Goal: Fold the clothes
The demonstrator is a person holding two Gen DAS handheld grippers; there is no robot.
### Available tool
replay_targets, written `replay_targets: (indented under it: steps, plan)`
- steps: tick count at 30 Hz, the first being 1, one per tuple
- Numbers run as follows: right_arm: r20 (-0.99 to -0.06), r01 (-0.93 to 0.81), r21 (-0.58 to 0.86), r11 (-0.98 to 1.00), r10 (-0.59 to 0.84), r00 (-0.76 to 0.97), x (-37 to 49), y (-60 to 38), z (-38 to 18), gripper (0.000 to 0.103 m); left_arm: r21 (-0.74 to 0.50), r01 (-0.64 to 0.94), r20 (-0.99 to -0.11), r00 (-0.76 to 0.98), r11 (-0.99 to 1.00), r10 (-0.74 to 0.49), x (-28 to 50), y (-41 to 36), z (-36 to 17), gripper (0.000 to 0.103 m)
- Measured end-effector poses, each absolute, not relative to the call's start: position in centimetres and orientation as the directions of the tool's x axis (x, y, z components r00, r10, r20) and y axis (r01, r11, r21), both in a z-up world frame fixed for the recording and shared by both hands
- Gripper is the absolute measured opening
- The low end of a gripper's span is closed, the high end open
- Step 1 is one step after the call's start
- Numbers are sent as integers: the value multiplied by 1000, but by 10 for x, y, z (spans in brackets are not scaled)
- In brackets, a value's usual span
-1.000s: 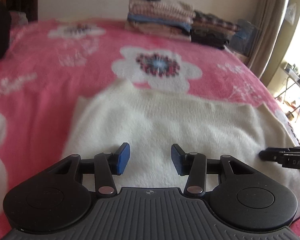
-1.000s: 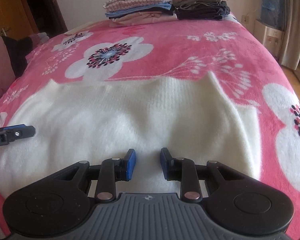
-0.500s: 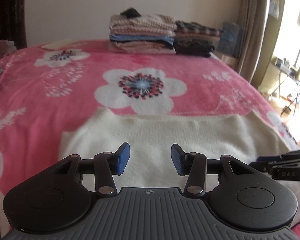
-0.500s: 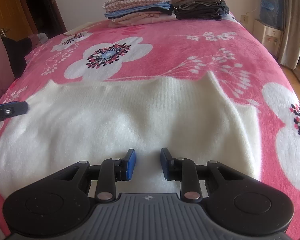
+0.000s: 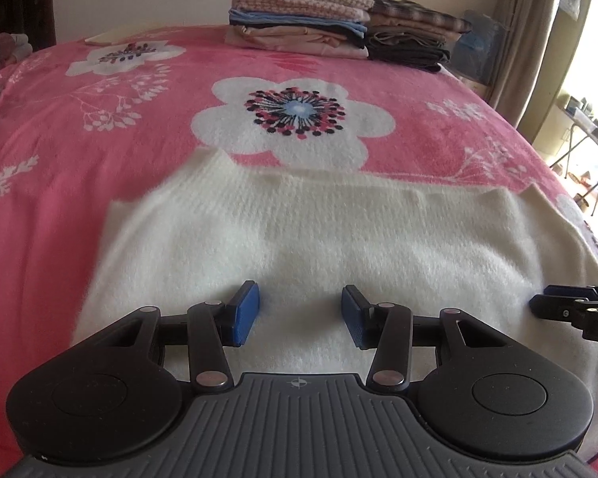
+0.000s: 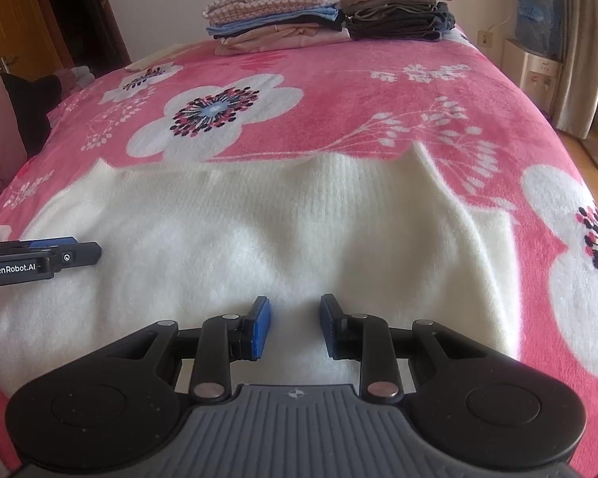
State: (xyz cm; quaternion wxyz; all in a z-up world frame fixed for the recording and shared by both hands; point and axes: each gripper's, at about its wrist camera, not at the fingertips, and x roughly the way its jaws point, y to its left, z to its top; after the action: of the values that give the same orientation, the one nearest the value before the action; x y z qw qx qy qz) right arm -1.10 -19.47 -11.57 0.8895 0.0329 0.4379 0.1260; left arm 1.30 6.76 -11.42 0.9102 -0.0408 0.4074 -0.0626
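The white sweater [image 6: 283, 239] lies flat across the near part of the pink blanket [image 6: 378, 91], with bare blanket beyond its far edge. The left gripper [image 5: 299, 314] and right gripper [image 6: 294, 324] sit above it, fingers apart, holding nothing. Its near edge is hidden behind the grippers. Folded piles [image 6: 331, 4] occupy the far end.

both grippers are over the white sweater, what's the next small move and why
Probably lower both and pinch the near edge: the left gripper and right gripper are open and hold nothing, and the white sweater lies flat, unfolded on the pink blanket.
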Motion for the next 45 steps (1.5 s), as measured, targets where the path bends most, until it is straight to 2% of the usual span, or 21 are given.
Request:
replay_targets:
  steps: [13,16,19,22,26,33,38,42,45]
  plan:
    - [-770,-192,166,967,248,588,-12,-194,-116,30,-113,95,-744,652,989,-147,15,66,-113,46]
    - [-771,-192,164,968,247,587,-12,-194,-116,30,-36,87,-776,625,996,-83,21,60,-100,46]
    - [-769,-190,165,968,247,590,-12,-194,-116,30,32,95,-749,661,995,-39,23,52,-84,46]
    - [-770,-186,160,969,241,591,-12,-193,-117,30,15,105,-767,639,994,-56,33,47,-84,46]
    - [-801,-193,126,973,215,558,-5,-187,-106,30,23,65,-837,547,998,-16,50,45,-102,47]
    - [-770,-236,82,968,212,602,18,-174,-80,30,40,79,-840,543,996,-9,45,44,-102,49]
    - [-817,-205,106,973,203,540,45,-170,-121,30,41,86,-842,540,995,-12,46,44,-102,49]
    - [-826,-164,123,979,193,530,50,-166,-109,31,48,97,-841,541,994,-12,46,44,-103,50]
    - [-793,-196,125,973,216,569,52,-158,-95,31,53,99,-840,543,994,-9,45,43,-103,50]
